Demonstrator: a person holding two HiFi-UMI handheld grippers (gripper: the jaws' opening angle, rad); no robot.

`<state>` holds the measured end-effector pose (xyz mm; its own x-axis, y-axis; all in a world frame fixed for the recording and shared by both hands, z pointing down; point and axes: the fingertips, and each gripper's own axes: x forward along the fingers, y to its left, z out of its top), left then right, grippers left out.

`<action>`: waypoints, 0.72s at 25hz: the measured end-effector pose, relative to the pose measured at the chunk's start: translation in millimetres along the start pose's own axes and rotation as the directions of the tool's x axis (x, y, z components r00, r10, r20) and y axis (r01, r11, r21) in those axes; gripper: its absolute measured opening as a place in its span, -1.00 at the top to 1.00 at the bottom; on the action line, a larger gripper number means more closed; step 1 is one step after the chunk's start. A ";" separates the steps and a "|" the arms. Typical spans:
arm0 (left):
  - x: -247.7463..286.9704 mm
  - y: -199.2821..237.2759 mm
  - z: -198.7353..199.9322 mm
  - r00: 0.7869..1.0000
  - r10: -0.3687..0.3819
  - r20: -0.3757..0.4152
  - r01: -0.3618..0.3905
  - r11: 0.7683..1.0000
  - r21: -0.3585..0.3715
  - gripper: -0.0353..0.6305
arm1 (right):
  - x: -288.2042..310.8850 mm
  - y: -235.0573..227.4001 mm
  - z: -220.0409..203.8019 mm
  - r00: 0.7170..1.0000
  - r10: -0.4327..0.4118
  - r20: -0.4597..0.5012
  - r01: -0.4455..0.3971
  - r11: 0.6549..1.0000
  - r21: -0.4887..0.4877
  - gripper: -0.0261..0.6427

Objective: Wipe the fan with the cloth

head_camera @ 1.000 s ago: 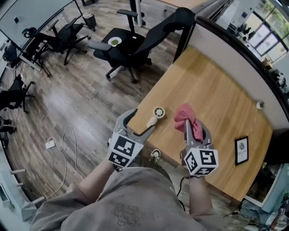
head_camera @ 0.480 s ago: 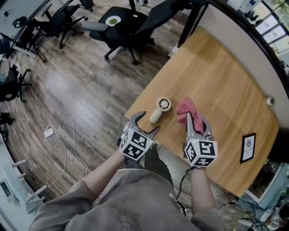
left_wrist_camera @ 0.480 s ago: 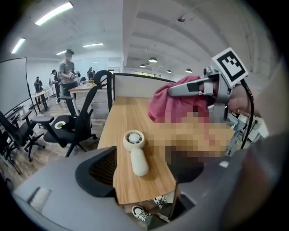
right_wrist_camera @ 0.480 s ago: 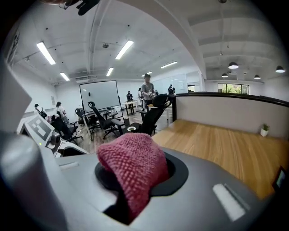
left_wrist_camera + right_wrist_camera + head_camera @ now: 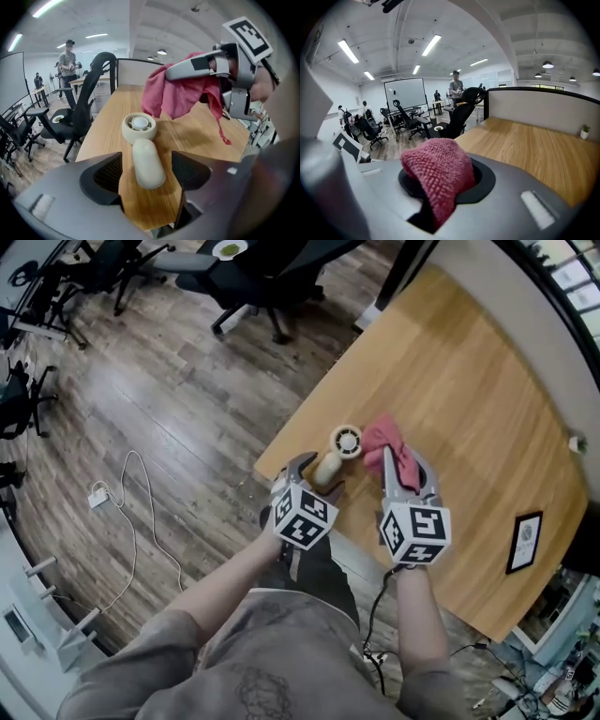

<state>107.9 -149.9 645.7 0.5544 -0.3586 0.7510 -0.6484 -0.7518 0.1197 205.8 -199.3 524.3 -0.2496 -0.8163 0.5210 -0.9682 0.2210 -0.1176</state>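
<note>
A small cream hand-held fan (image 5: pixel 339 446) lies near the front-left corner of the wooden table (image 5: pixel 469 381). Its round head (image 5: pixel 139 127) points away and its handle (image 5: pixel 148 164) points toward me. My left gripper (image 5: pixel 319 476) is open, its jaws on either side of the handle (image 5: pixel 146 159) without closing on it. My right gripper (image 5: pixel 401 470) is shut on a pink-red cloth (image 5: pixel 382 441), which hangs just right of the fan head and a little above the table. The right gripper view shows the cloth (image 5: pixel 438 176) bunched between the jaws. The left gripper view shows the cloth (image 5: pixel 180 93) dangling beside the fan.
A black picture frame (image 5: pixel 524 542) lies at the table's right side, and a small plant (image 5: pixel 576 442) stands by the partition. Black office chairs (image 5: pixel 272 277) stand beyond the table's left edge. A white cable and plug (image 5: pixel 98 493) lie on the wooden floor. People stand far back (image 5: pixel 68 61).
My left gripper has moved forward from off the table's edge until its open jaws straddle the fan's handle. The right gripper with the cloth has closed in on the fan head.
</note>
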 end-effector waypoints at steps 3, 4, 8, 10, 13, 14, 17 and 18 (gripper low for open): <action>4.1 4.7 -5.7 1.000 0.009 -0.008 -0.009 1.000 0.029 0.05 | 9.1 2.7 -2.4 1.000 0.008 -0.014 -0.009 1.000 -0.017 0.66; 4.2 6.5 -5.8 1.000 0.016 -0.002 -0.016 0.999 0.043 0.20 | 11.4 2.2 -3.5 1.000 0.010 -0.019 -0.011 1.000 -0.020 0.66; 6.3 8.1 -5.6 1.000 0.001 0.012 -0.002 0.996 0.087 0.29 | 17.8 -1.8 -10.7 0.999 0.014 -0.041 -0.015 1.000 -0.026 0.66; 7.1 8.6 -6.2 1.000 -0.021 0.015 0.019 0.994 0.111 0.29 | 21.2 -1.0 -14.3 0.999 0.017 -0.051 -0.018 0.999 -0.034 0.66; 6.9 11.2 -6.8 0.998 -0.062 0.031 0.057 0.987 0.153 0.29 | 32.9 8.6 -24.8 0.995 0.039 -0.093 -0.045 0.997 -0.063 0.66; 7.0 11.9 -6.7 0.996 -0.079 0.038 0.072 0.984 0.160 0.29 | 37.8 14.3 -30.1 0.992 0.056 -0.115 -0.065 0.995 -0.077 0.66; 6.1 12.1 -4.5 0.990 -0.126 0.060 0.115 0.980 0.160 0.30 | 48.6 38.3 -48.2 0.974 0.120 -0.193 -0.144 0.982 -0.119 0.66; 5.0 11.9 -3.8 0.989 -0.136 0.065 0.125 0.980 0.158 0.30 | 50.6 48.0 -53.8 0.965 0.143 -0.219 -0.172 0.978 -0.120 0.66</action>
<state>101.0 -158.5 653.4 0.6702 -0.2875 0.6842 -0.4836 -0.8685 0.1087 147.8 -201.2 590.5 -0.3753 -0.6392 0.6712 -0.9013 0.4208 -0.1031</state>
